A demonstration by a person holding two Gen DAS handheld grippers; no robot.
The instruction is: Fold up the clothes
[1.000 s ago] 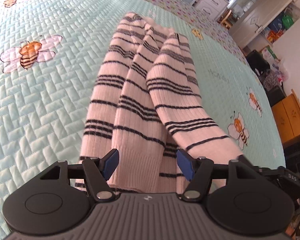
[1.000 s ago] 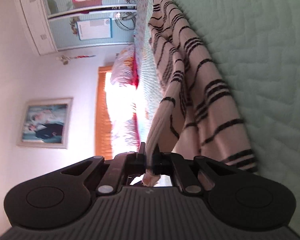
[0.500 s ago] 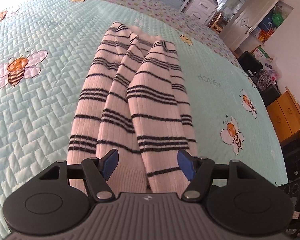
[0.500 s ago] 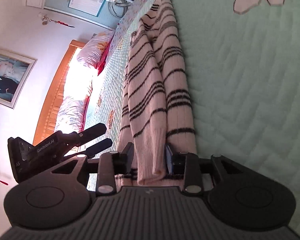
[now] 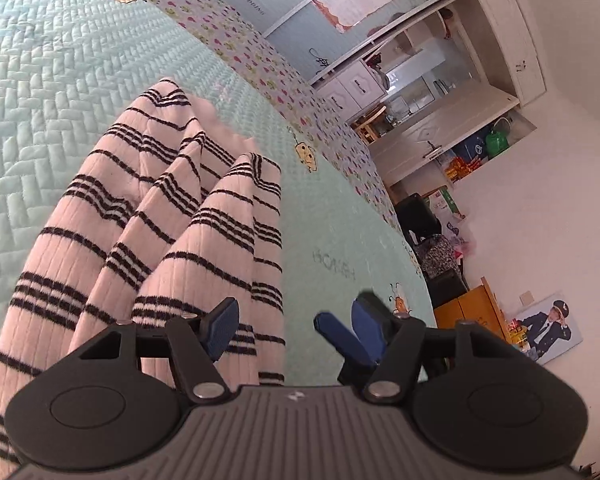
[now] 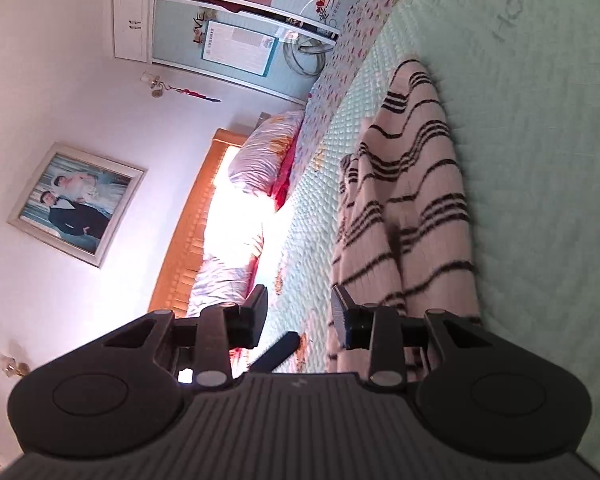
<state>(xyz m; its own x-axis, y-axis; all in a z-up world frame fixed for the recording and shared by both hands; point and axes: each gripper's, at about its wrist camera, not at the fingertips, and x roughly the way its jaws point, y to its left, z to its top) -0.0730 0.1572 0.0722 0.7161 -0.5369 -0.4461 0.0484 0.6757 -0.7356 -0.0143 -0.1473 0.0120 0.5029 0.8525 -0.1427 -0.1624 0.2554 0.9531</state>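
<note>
**Now both tools stand clear of the striped sweater**

Now, from my left wrist, the striped sweater (image 5: pixel 148 240) lies in long folds on the quilted bed cover (image 5: pixel 60 80), pink-white with dark bands, running away from me toward the flowered border of the cover. My left tool (image 5: pixel 290 330) gapes fairly wide and holds nothing: its left blue pad (image 5: pixel 220 330) hangs over the near right edge of the sweater, while the right pad (image 5: pixel 366 330) is off the sweater, over bare cover. Just right of the sweater's near end, another blue-tipped finger (image 5: pixel 340 340) pokes in beside my right pad; it belongs to my other tool. Well beyond the sweater stands a white wardrobe (image 5: pixel 440 92), and an orange cabinet (image 5: pixel 472 312) sits on the floor past the bed's edge.

From my right wrist the room is rolled on its side. My right tool (image 6: pixel 300 320) is partly parted, its jaws having just been opening, and nothing sits between them. The sweater (image 6: pixel 412 216) lies on the cover right of the tool, behind its right finger (image 6: pixel 344 316). Left of the sweater are pillows (image 6: pixel 256 164), an orange headboard (image 6: pixel 196 220) and a framed photo (image 6: pixel 76 204).
</note>
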